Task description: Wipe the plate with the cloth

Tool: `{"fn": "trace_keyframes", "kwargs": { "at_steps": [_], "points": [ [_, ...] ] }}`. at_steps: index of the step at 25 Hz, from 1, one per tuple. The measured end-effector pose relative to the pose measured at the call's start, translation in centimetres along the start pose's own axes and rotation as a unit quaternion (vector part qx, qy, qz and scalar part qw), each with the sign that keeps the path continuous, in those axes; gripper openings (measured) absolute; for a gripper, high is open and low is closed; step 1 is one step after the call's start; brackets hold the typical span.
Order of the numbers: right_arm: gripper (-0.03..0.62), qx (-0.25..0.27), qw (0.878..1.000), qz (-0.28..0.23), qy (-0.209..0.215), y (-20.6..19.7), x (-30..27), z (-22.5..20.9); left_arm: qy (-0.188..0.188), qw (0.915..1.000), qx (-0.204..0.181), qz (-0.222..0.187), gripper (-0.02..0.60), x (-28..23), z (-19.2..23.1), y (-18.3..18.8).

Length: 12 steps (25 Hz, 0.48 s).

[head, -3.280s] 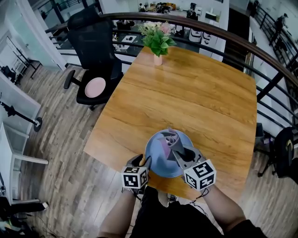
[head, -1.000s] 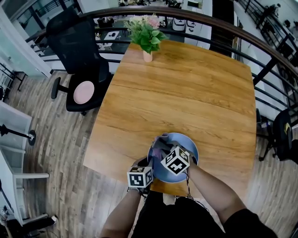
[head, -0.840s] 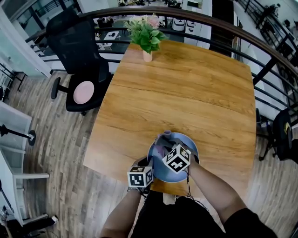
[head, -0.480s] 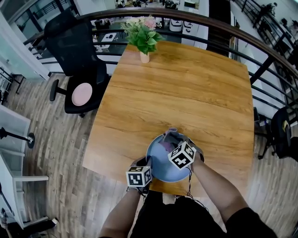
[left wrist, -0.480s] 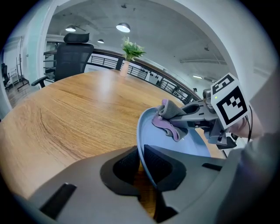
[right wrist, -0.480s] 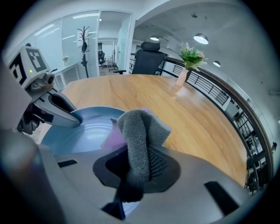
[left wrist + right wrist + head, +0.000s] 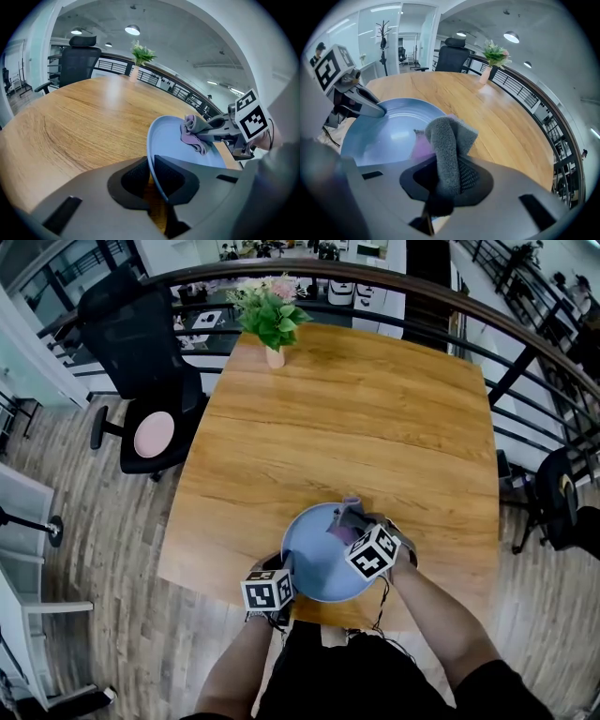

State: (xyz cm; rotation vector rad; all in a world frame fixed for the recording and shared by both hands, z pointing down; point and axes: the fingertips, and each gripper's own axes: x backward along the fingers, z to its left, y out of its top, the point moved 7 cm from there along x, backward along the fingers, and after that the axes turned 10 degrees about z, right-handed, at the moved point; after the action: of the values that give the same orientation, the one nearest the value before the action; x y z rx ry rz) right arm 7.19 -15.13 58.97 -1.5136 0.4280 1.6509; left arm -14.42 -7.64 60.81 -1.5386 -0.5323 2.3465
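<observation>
You are gripping the one blue plate (image 7: 314, 559) at the counter's (image 7: 347, 418) near edge, your left gripper (image 7: 151, 176) clamping its rim. Your right gripper (image 7: 447, 177) is pinching the one grey-purple cloth (image 7: 443, 138) on the plate's far side. One potted plant (image 7: 270, 315) is standing far beyond the plate.

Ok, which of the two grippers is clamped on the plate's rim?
The left gripper, jaws pinching the near edge of the blue plate; the right gripper instead grips the cloth over the plate.
</observation>
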Motion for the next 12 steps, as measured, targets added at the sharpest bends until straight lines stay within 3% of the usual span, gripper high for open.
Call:
{"fn": "trace_keyframes", "kwargs": {
  "at_steps": [12],
  "points": [
    [0.072,-0.047,0.999,-0.01,0.009,-4.9,2.9,0.6,0.011,0.9999,0.01,-0.006,0.055,0.2,0.0,0.1]
  ]
}}
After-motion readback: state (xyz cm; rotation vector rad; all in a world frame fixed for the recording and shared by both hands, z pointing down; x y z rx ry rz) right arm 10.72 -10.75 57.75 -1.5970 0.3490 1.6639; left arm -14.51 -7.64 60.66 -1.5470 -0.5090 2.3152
